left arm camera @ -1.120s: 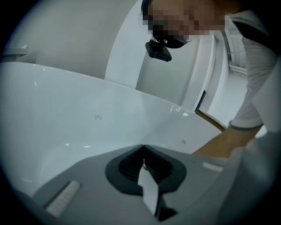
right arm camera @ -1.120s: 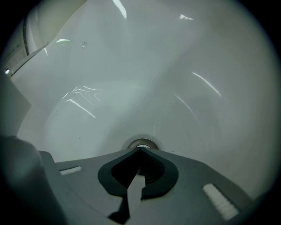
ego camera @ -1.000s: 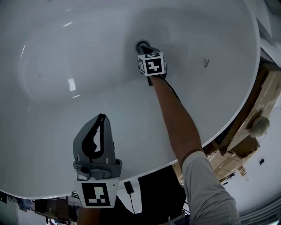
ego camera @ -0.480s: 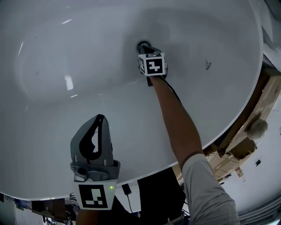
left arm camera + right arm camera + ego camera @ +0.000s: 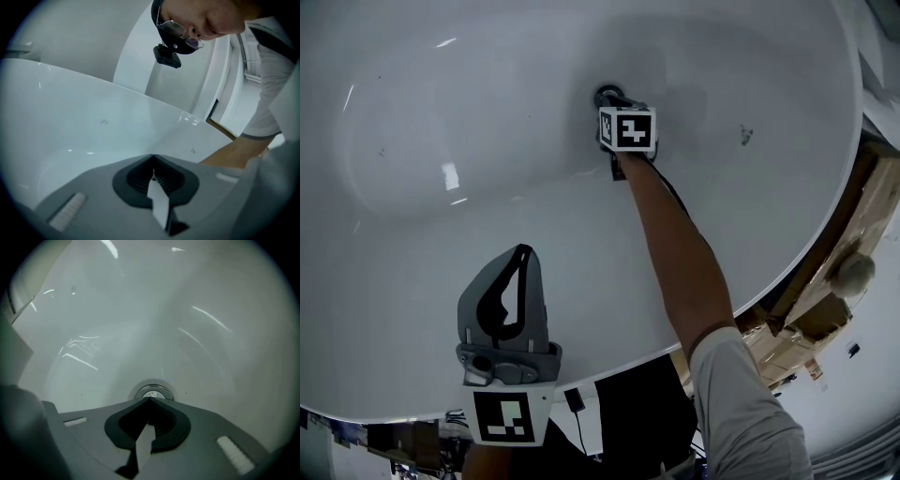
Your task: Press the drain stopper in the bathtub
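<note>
Far down on the bathtub (image 5: 412, 216) floor, the drain stopper (image 5: 152, 392) sits just beyond the right gripper (image 5: 150, 400), whose jaws are pressed together, tips aimed straight at it. The left gripper (image 5: 521, 251), likewise closed and empty, hangs well apart by the near rim.

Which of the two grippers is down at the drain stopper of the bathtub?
The right gripper: its closed tips are at the drain stopper on the floor of the bathtub. The left gripper, also closed, hangs near its rim.
</note>
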The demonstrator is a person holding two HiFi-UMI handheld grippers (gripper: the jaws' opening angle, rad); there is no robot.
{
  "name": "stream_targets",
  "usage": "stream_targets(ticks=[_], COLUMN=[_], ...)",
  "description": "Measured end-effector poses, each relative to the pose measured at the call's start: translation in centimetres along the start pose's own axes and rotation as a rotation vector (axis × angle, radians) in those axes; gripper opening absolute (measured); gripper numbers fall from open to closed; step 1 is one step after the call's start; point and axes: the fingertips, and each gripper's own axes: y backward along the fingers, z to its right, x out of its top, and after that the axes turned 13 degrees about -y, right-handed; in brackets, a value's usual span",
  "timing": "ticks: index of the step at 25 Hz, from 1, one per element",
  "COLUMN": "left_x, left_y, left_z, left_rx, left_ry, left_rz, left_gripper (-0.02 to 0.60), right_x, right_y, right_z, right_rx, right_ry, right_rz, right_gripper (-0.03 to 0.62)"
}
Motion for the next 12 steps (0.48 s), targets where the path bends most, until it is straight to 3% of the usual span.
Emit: stream_targets(ticks=[5,12], left_x=[0.7,0.8], left_y=[0.8,1.9], left_z=[-0.1,0.6], left_rx=[0.005,-0.033], left_ry=[-0.005,0.004], left_rz=[0.009,0.003], left_gripper=[0.000,0.000], right_x=[0.2,2.2], right_y=[1.0,3.2], right_z=[-0.5,-2.0], right_rx=[-0.022,0.037], right_ry=[0.000,-0.115], right_rz=[0.038,0.137], right_gripper=[-0.002,-0.003])
